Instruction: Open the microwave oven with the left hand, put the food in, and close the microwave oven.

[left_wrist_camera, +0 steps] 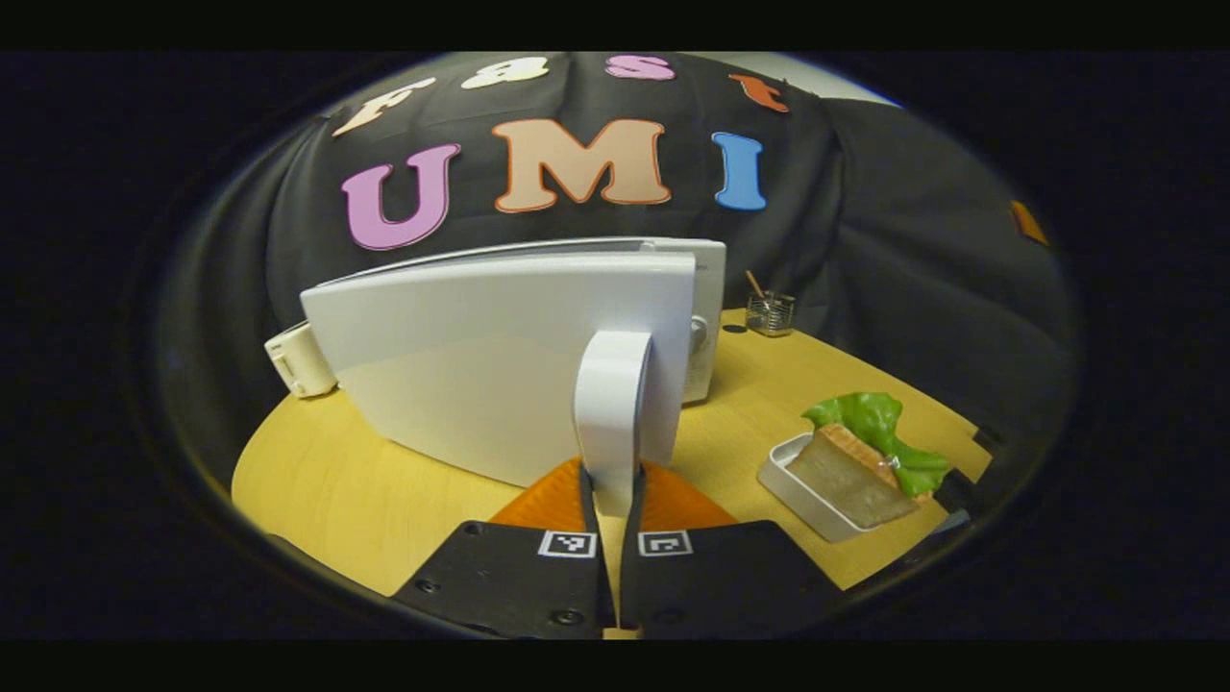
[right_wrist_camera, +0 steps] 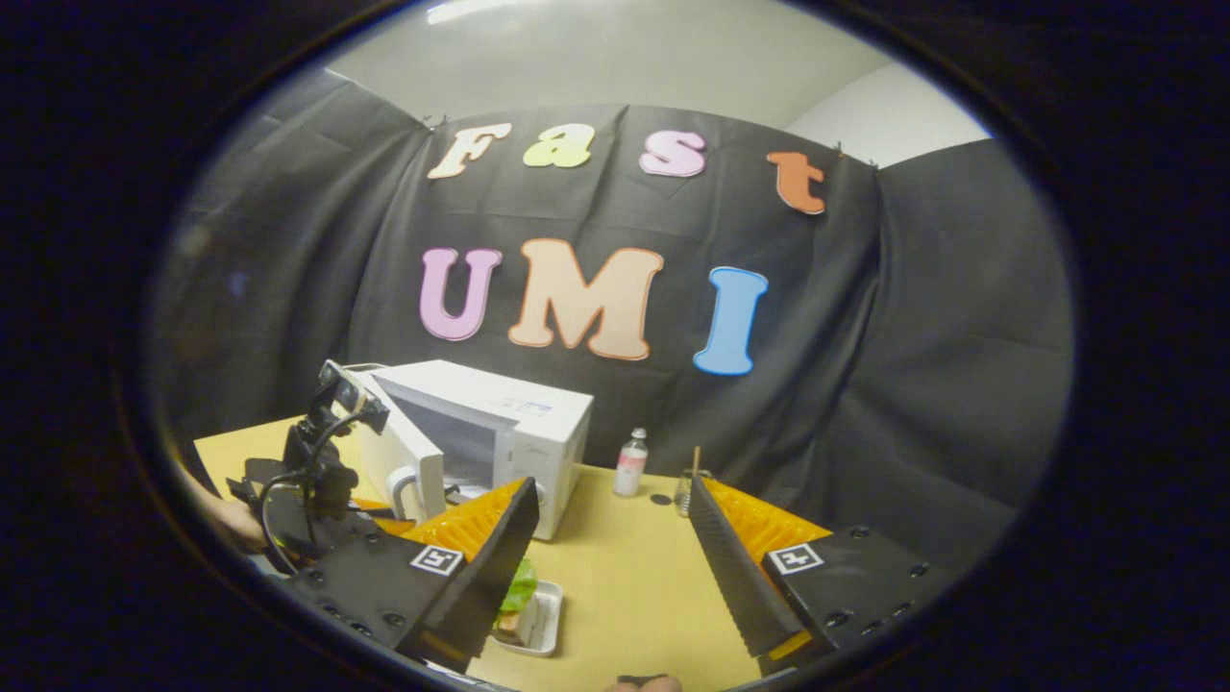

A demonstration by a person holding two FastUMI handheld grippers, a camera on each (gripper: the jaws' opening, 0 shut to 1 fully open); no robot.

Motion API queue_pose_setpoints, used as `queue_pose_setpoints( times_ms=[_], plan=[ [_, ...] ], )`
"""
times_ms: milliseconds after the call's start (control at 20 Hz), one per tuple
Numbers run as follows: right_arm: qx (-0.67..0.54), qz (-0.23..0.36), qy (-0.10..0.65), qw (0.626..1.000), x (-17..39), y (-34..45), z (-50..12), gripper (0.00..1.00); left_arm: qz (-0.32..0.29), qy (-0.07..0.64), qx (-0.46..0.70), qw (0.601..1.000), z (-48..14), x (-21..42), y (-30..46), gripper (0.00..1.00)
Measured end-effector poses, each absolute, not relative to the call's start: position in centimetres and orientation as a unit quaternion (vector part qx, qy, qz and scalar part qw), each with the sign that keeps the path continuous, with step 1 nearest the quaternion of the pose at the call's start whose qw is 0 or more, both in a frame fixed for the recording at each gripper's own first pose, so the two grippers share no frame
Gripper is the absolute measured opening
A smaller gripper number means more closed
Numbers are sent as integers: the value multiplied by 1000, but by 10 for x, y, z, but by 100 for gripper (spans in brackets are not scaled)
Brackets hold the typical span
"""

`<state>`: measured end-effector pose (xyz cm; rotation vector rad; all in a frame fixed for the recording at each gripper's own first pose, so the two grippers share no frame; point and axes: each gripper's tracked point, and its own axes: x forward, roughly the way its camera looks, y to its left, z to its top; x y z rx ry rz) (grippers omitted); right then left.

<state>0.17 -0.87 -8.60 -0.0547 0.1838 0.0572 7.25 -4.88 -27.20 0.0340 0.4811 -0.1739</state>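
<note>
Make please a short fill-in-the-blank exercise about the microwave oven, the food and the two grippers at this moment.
1. The left gripper is shut on the door's white ____.
2. The microwave oven has its door swung ____.
3. The sandwich lies in a white tray on the ____ table.
4. The jaws of the right gripper stand wide ____.

Missing words: handle; open; yellow; open
</note>
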Motion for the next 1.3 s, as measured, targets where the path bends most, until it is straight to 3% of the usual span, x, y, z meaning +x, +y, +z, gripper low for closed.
queue_pose_setpoints(
  times_ms=[400, 650, 1300],
  plan=[
    [-11, 96, 131, 987, 0, 53, -130, 98, 24, 261, 7, 965, -274, -1, 40, 1],
    [-10, 87, 180, 980, -2, 63, -184, 99, 85, 274, 8, 958, -277, -26, 97, 1],
    [-25, 48, 334, 941, -25, 69, -334, 99, 42, 276, -18, 960, -283, -36, 142, 1]
  ],
)
